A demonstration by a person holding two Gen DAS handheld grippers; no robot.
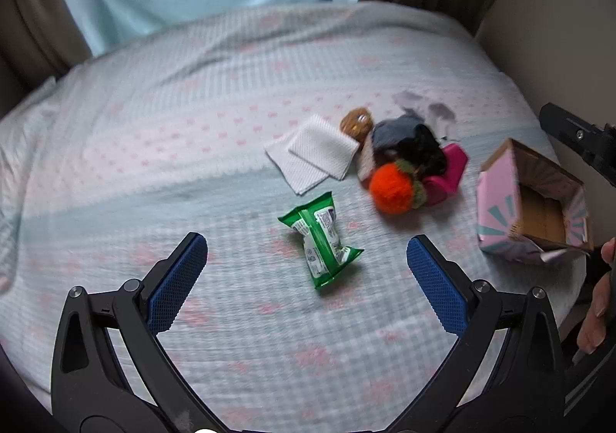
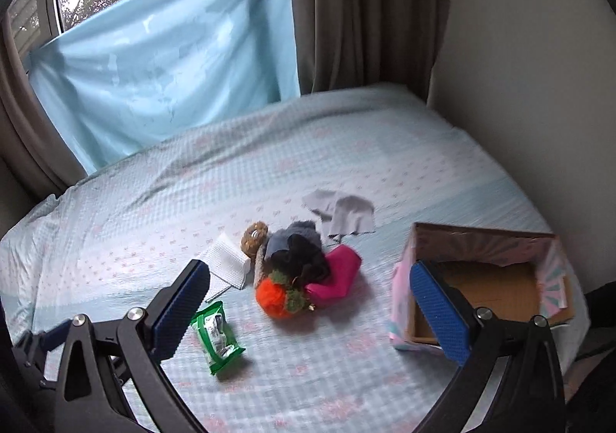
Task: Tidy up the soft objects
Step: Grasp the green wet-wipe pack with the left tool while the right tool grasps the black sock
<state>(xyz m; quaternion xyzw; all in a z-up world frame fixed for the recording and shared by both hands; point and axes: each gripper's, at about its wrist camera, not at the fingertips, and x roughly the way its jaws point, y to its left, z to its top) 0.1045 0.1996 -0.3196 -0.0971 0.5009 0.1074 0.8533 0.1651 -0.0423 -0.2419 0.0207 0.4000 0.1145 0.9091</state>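
On the bed lies a heap of soft things: an orange pompom (image 1: 392, 192) (image 2: 271, 298), a magenta cloth (image 1: 448, 171) (image 2: 337, 275), a black and grey fabric lump (image 1: 417, 144) (image 2: 298, 250) and a brown knitted piece (image 1: 357, 123) (image 2: 254, 236). A green wipes packet (image 1: 321, 240) (image 2: 217, 336) lies in front, a white folded cloth (image 1: 313, 157) (image 2: 227, 263) to the left, a grey cloth (image 2: 342, 213) behind. An open pink cardboard box (image 1: 496, 209) (image 2: 400, 302) stands at the right. My left gripper (image 1: 308, 271) is open, above the packet. My right gripper (image 2: 310, 302) is open, above the heap.
The bed sheet (image 1: 192, 125) (image 2: 154, 209) is checked pale blue with pink marks. A light blue sheet (image 2: 165, 59) and brown curtains (image 2: 358, 9) hang behind the bed. A wall (image 2: 519, 67) borders the right side. A person's hand (image 1: 596, 298) shows at the right edge.
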